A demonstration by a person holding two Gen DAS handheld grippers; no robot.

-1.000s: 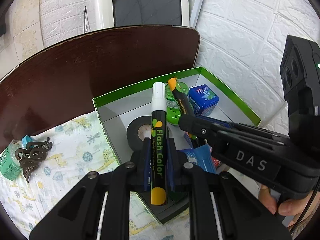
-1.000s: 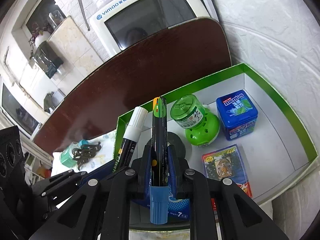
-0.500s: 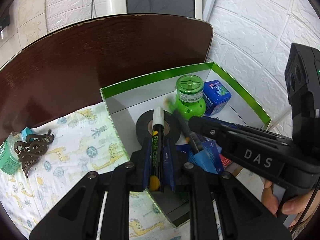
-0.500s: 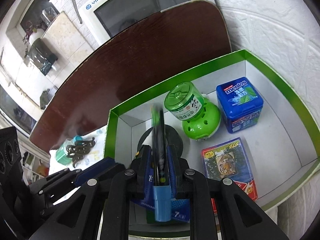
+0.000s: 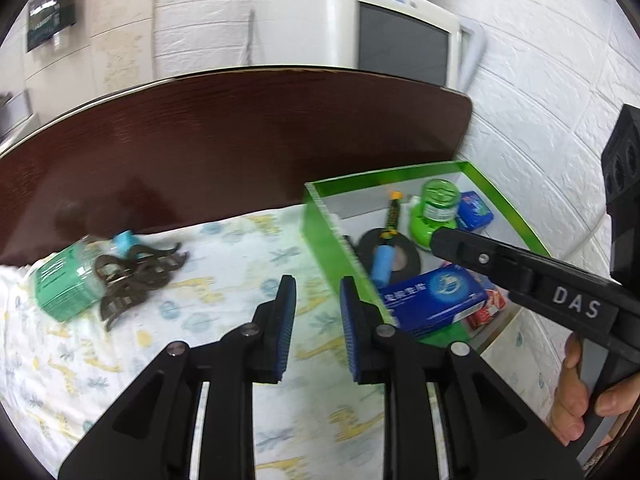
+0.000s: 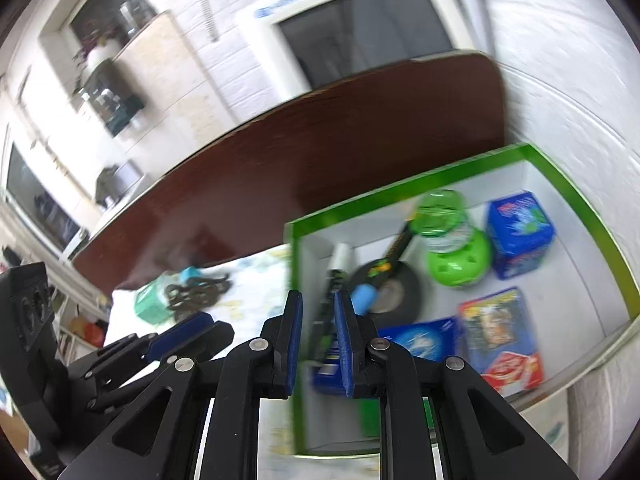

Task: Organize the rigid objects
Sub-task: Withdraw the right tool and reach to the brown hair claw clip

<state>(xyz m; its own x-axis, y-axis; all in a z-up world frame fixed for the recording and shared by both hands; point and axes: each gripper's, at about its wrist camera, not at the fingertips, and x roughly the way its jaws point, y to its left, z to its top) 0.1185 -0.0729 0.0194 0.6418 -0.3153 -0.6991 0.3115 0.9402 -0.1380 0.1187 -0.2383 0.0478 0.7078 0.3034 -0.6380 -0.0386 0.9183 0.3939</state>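
**Two markers boxed, two things left on the cloth**

The left gripper (image 5: 317, 285) has just been opening its jaws and nothing sits between them; it hovers over the printed cloth (image 5: 200, 360). The right gripper (image 6: 318, 296) shows a narrow gap, clamped on nothing.

At about one o'clock from the left gripper stands the green box (image 5: 384, 172). In it, the blue-capped marker (image 5: 382, 264) lies across the tape roll (image 5: 404, 254). The white-capped marker (image 6: 340, 258) rests along the box's left wall. Past them sit a green bottle (image 5: 438, 212), a blue tub (image 5: 474, 210), a blue packet (image 5: 432, 298) and a card pack (image 6: 490, 324).

At ten o'clock, outside the box, the hair clip (image 5: 136, 276) lies against a teal bottle (image 5: 60, 284). I judge these two are what remains to be put away.
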